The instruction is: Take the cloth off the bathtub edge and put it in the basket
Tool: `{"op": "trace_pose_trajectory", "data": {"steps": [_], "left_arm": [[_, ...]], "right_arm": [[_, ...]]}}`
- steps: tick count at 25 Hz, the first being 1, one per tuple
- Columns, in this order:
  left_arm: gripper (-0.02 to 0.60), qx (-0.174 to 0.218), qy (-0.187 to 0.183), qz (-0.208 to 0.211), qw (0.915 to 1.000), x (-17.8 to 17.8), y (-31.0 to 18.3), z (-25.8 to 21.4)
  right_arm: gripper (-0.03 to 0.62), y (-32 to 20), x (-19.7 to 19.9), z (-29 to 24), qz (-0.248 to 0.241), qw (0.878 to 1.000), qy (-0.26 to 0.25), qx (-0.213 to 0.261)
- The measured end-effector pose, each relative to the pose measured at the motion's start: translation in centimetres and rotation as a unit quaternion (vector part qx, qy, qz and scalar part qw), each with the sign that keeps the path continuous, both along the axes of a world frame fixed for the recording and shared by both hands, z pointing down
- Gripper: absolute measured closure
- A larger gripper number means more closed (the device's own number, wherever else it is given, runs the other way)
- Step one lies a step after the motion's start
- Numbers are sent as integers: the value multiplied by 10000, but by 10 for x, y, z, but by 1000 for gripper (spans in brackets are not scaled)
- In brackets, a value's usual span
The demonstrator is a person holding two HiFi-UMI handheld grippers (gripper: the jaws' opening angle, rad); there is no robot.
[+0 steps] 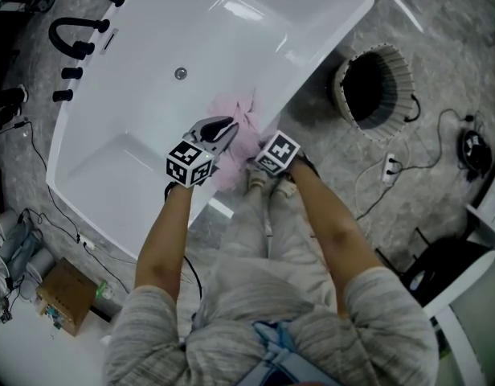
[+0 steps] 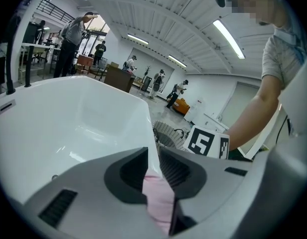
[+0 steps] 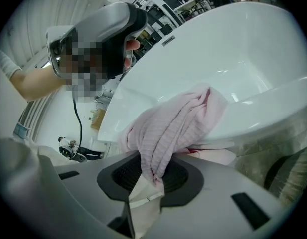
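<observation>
A pink cloth [image 1: 238, 127] lies bunched over the near rim of the white bathtub [image 1: 151, 175]. My left gripper [image 1: 226, 129] reaches in from the left and is shut on the cloth [image 2: 159, 200], which shows as a pink fold between its jaws [image 2: 152, 171]. My right gripper [image 1: 259, 161] comes from the right, just outside the rim. It is shut on a hanging fold of the cloth [image 3: 166, 133], with a white label tucked between the jaws [image 3: 151, 176]. The round ribbed basket [image 1: 376, 87] stands on the floor to the right of the tub, open side up.
A black faucet [image 1: 75, 34] and knobs stand at the tub's far left corner, and a drain [image 1: 180, 73] sits in the tub floor. Cables and a power strip [image 1: 388, 167] lie on the floor near the basket. A cardboard box [image 1: 63, 292] sits at lower left.
</observation>
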State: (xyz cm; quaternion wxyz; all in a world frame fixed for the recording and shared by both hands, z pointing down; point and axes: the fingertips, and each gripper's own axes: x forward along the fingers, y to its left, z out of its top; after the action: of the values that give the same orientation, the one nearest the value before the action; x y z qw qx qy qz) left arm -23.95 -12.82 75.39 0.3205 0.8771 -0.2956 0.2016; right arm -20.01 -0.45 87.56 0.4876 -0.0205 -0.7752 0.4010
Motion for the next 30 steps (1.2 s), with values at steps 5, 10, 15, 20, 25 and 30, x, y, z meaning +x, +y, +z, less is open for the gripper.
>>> {"op": "trace_pose_trajectory", "data": {"steps": [5,10,15,20,25,30], "left_arm": [[529,52,-24,-102,9999,-3,-6,-6],[529,142,54,-261,9995,-5,-11,-18],[529,262,159,-348,9989,-6,-17,-37],[529,336,174,-469,9982,-6,-28,-56],[529,450,229,-597,9969,-4,-35,-77],[529,547,306,-623,9961,1,-36,-96]], "right_arm": [[491,3,-7,-17,241,9979,-369,-470],[493,8,-11,-39,428,9926,-785,-828],[493,5,-16,-63,514,9890,-1047,-906],[493,-2,-15,-87,686,9862,-1238,-855],[493,-9,-14,-112,1013,9793,-1485,-933],[494,-23,-5,-136,1395,9717,-1691,-876]]}}
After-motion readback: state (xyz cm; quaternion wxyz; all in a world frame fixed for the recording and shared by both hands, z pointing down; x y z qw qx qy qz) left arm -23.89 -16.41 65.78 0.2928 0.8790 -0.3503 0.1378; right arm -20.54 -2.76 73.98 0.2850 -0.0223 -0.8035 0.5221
